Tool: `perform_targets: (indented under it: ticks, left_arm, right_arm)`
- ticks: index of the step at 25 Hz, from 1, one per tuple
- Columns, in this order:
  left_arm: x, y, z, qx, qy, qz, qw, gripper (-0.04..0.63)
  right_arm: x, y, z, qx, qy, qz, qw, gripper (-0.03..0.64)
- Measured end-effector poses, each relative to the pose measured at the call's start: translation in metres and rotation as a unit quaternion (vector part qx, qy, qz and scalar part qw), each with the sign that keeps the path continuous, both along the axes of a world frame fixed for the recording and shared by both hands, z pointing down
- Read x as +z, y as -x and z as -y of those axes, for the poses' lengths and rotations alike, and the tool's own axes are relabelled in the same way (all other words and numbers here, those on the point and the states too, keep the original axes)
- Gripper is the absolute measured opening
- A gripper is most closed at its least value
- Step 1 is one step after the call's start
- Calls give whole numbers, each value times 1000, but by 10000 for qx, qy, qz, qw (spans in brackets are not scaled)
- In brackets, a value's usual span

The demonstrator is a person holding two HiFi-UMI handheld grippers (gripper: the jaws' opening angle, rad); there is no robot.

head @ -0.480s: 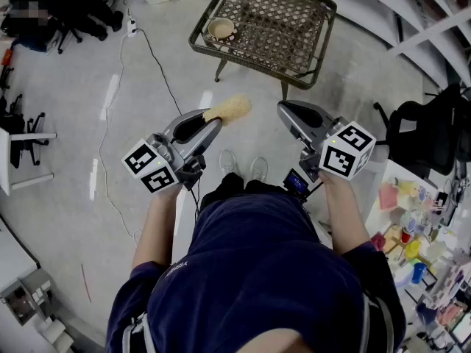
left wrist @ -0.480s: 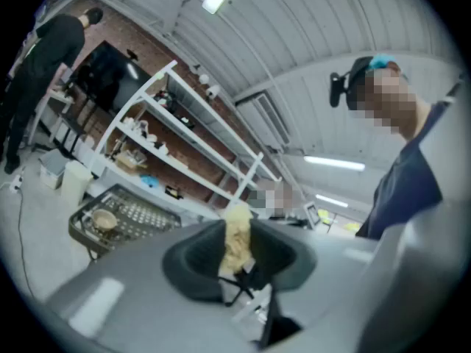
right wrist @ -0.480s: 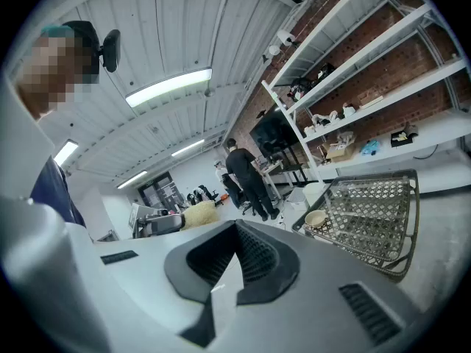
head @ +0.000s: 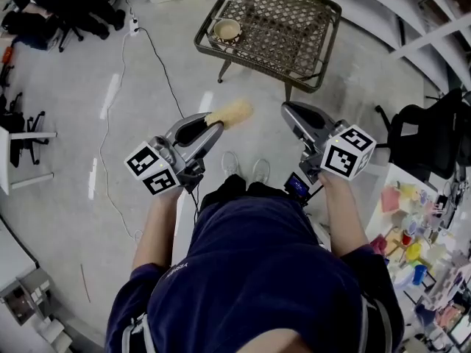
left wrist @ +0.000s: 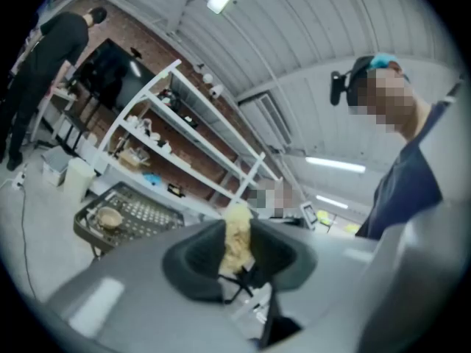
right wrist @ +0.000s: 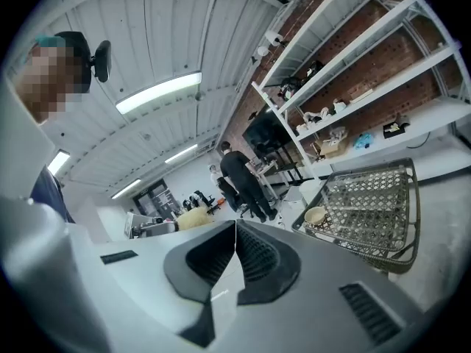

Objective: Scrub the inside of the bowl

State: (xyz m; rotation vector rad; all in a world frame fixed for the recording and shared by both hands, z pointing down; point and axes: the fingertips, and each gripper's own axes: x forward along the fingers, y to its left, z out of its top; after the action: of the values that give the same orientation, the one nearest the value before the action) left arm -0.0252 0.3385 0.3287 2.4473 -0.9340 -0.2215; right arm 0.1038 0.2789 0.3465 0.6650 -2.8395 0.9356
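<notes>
A small beige bowl (head: 226, 29) stands on the left end of a low mesh-topped table (head: 294, 20), well ahead of both grippers. My left gripper (head: 215, 122) is shut on a fluffy yellow scrubber (head: 230, 112) that sticks out past its tips. The left gripper view shows the scrubber (left wrist: 237, 237) pinched between the dark pads, and the bowl (left wrist: 110, 217) far off to the left. My right gripper (head: 288, 111) is held in the air beside it, jaws shut with nothing between them. In the right gripper view the bowl (right wrist: 316, 215) sits to the right, on the table (right wrist: 375, 197).
A black cable (head: 158, 65) runs across the grey floor left of the table. Office chairs (head: 26, 134) stand at the left, and a cluttered desk (head: 419, 248) and a black chair (head: 430, 134) at the right. A person (right wrist: 243, 175) stands far off by shelves.
Almost nothing differs. The table and bowl sit slightly further right in the head view, and both grippers keep nearly the same places, the scrubber still held.
</notes>
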Motion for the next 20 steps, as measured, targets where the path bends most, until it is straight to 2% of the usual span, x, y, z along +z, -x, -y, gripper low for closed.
perform_targets:
  ticks: [13, 20]
  left_arm:
    - [-10, 52, 22, 295, -270, -14, 9992, 92]
    - [-12, 74, 20, 374, -303, 0, 9988, 92]
  right_arm:
    - [-11, 40, 19, 576, -8, -31, 9983, 8]
    - [-10, 49, 22, 922, 164, 34, 9956, 8]
